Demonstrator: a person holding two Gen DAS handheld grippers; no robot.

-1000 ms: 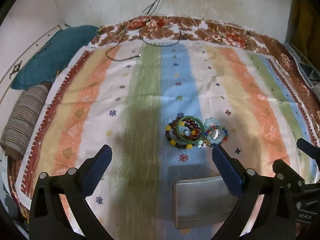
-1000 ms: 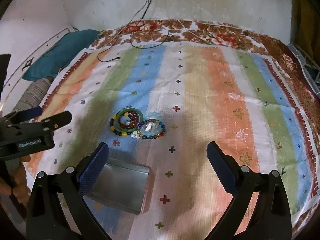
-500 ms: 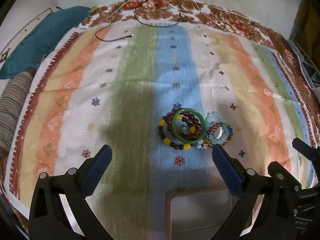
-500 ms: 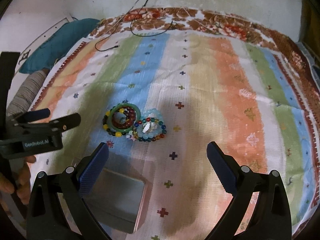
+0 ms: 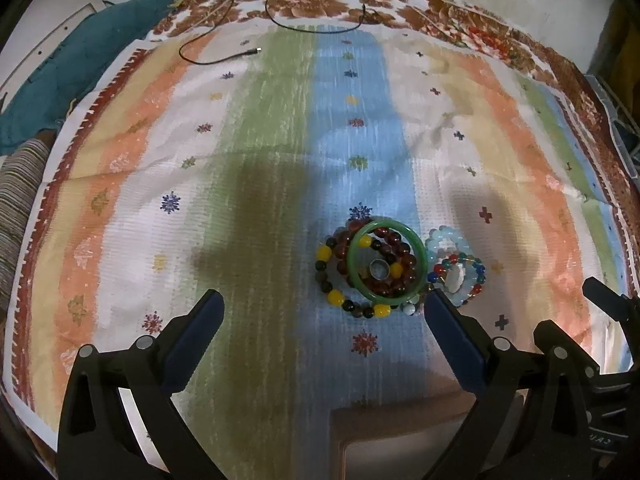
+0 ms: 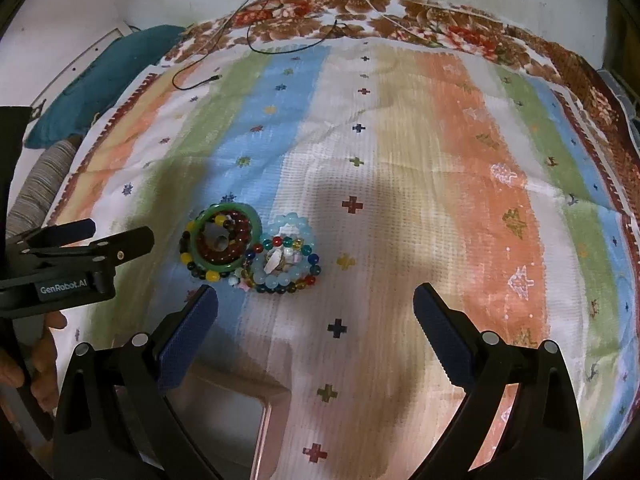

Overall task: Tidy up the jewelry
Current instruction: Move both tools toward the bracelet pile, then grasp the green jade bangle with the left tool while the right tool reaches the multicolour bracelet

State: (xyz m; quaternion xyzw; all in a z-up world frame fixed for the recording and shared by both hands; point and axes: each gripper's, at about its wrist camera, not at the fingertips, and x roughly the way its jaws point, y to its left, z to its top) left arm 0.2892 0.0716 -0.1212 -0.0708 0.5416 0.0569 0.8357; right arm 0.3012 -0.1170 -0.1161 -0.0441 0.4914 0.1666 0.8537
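A: Reading left to right: left gripper (image 5: 320,320), jaws wide, empty. Ahead on the striped woven cloth (image 5: 260,160) lies the smooth green bangle (image 5: 385,266), resting on a dark beaded bracelet with yellow beads (image 5: 340,280).

B: Risk?

A: Snagging (pieces overlap). The pale blue bead bracelet (image 6: 288,256) touches them; right gripper (image 6: 316,312), jaws wide, could drag several. The metal tin (image 6: 224,424) sits nearest.

Ahead of me a striped bedspread (image 5: 280,128), a black cable (image 5: 224,56) across its far edge, and a teal pillow (image 5: 80,64) lying left.
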